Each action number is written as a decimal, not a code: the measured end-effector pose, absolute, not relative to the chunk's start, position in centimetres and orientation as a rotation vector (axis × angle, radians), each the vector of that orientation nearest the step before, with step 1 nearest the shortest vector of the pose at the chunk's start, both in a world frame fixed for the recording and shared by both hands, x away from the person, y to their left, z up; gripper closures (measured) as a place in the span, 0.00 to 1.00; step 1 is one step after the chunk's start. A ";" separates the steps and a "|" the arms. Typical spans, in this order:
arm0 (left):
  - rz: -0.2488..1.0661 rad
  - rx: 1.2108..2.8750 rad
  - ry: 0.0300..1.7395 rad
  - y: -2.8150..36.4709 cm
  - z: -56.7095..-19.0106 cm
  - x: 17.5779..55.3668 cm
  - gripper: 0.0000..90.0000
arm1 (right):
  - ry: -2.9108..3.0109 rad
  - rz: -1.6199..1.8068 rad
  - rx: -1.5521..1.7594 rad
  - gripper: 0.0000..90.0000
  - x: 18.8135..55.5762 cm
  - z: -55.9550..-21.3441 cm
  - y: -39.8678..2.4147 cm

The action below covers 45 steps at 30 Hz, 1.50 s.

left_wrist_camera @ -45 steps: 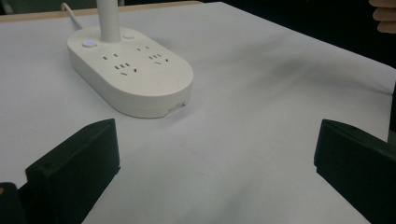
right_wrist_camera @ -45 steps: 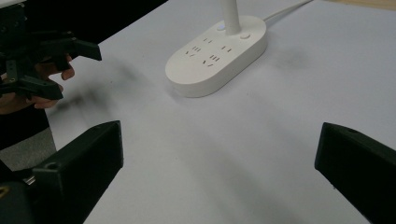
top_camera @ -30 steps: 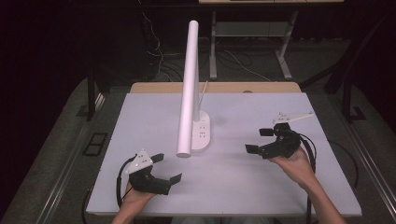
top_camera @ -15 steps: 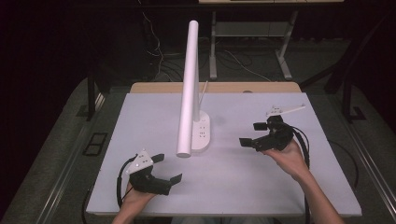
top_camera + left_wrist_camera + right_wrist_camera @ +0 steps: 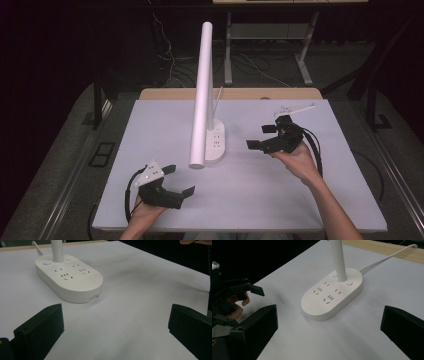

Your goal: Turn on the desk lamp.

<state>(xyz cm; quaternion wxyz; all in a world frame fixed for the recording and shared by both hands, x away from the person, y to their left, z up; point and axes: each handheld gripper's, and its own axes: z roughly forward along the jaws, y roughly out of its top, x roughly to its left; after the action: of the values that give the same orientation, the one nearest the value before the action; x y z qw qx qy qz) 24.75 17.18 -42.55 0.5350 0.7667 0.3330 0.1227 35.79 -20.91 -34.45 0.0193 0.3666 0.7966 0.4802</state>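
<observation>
A white desk lamp stands mid-table: its long tube arm slants over an oval base with sockets and two buttons. My left gripper rests open near the front edge, left of the base, and the base lies ahead of its jaws. To the right of the base, my right gripper is held open above the table and points at it. The base sits between and beyond its jaws, and the lamp's stem rises from it. Neither gripper holds anything.
The white tabletop has a wooden strip along its back edge. The lamp's white cord runs off toward that strip. The left gripper appears at the left of the right gripper view. Dark floor and cables surround the table.
My right gripper has moved left toward the lamp base, still open. The left gripper and the lamp have stayed where they were.
</observation>
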 end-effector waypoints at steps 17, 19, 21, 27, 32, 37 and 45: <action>0.288 1.826 0.789 17.2 -42.5 24.8 0.00 | 2.487 1.438 1.135 0.01 38.2 -33.9 -17.9; 0.289 1.827 0.788 17.2 -42.5 24.8 0.00 | 2.488 1.435 1.143 0.00 38.3 -33.9 -17.8; 0.288 1.828 0.788 17.2 -42.5 24.8 0.00 | 2.485 1.438 1.153 0.01 38.7 -33.9 -17.5; 0.286 1.825 0.787 17.2 -42.5 24.8 0.00 | 2.476 1.435 1.149 0.01 39.7 -34.1 -17.1; 0.286 1.826 0.786 17.2 -42.5 24.7 0.00 | 2.472 1.408 1.195 0.01 40.4 -34.2 -16.7; 0.285 1.826 0.785 17.2 -42.5 24.7 0.00 | 2.462 1.420 1.212 0.00 41.0 -34.4 -16.4; 0.284 1.827 0.783 17.2 -42.5 24.7 0.00 | 2.459 1.419 1.241 0.01 42.3 -35.2 -15.5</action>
<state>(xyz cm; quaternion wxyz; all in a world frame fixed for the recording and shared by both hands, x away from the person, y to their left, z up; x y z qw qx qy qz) 24.71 17.16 -42.55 0.5371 0.7675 0.3290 0.1193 42.33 -15.51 -35.18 0.0215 0.4004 0.7934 0.4579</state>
